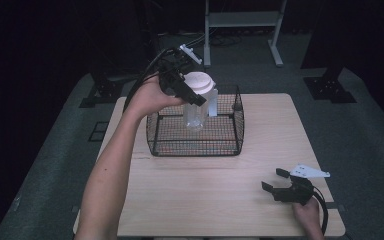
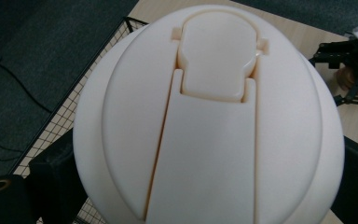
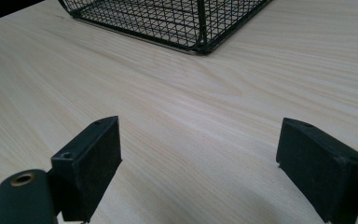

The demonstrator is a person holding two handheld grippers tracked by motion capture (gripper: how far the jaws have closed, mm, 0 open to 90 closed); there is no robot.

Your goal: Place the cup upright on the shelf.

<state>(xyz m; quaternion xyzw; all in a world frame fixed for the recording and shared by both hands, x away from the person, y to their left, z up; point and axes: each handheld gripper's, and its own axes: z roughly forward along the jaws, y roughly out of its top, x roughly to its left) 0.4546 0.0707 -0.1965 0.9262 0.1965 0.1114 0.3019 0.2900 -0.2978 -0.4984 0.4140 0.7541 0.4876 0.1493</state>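
Left gripper (image 1: 196, 98) clamps clear plastic bottle with white flip-top lid (image 1: 198, 100) above black wire mesh basket (image 1: 196, 131), likely for lowering inside; right gripper (image 1: 275, 180) idle, wide open, empty, near basket.

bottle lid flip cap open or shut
Shut. In the left gripper view the flip cap lies flush in the white lid of the bottle, with no spout exposed.

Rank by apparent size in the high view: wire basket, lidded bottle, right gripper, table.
1. Light wooden table
2. Black wire mesh basket
3. Clear plastic bottle with white lid
4. Black right gripper, about the bottle's size, so these two are unsure.
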